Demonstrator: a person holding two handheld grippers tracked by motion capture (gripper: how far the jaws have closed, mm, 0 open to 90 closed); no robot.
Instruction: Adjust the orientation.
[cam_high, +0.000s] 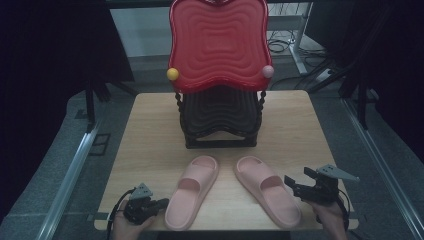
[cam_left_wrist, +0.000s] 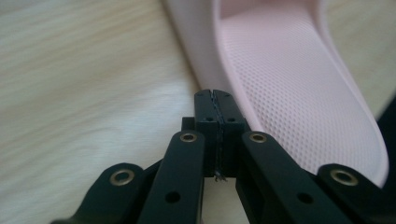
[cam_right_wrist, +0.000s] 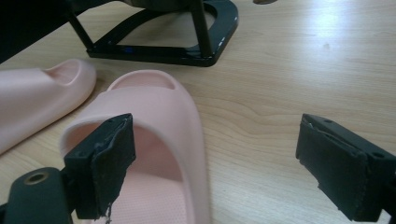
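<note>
Two pink slippers side by side on a wooden bench (cam_high: 150, 130), toes toward a black rack (cam_high: 220, 122) with a red tray-like top (cam_high: 218, 42). Left slipper (cam_high: 192, 192) and right slipper (cam_high: 267, 190) splayed slightly apart at the heels, both flat on their soles.

Left gripper (cam_high: 162, 202) low at the bench's near edge, just beside the left slipper's heel; fingers (cam_left_wrist: 208, 112) pressed together, nothing between them, tips close against the slipper's outer wall (cam_left_wrist: 196, 60). Whether touching or merely beside, hard to tell from so close. Right gripper (cam_high: 295, 185) raised just off the right slipper's outer side, fingers (cam_right_wrist: 109, 163) spread wide, one hanging over the strap (cam_right_wrist: 149, 107), the other over bare wood.

Step in hand, by the look of it: the approach, before any grasp, with both slippers untouched and the rack probably their destination. Next move likely calls for the right gripper to drop and shift inward until the strap or the side wall sits between the fingers, then close; the left to open first, since shut fingers can only nudge.

Rack's shelves dark and hard to read under the red top. Left slipper's toe cut off in the left gripper view; heel of the right slipper out of frame in the right gripper view.
</note>
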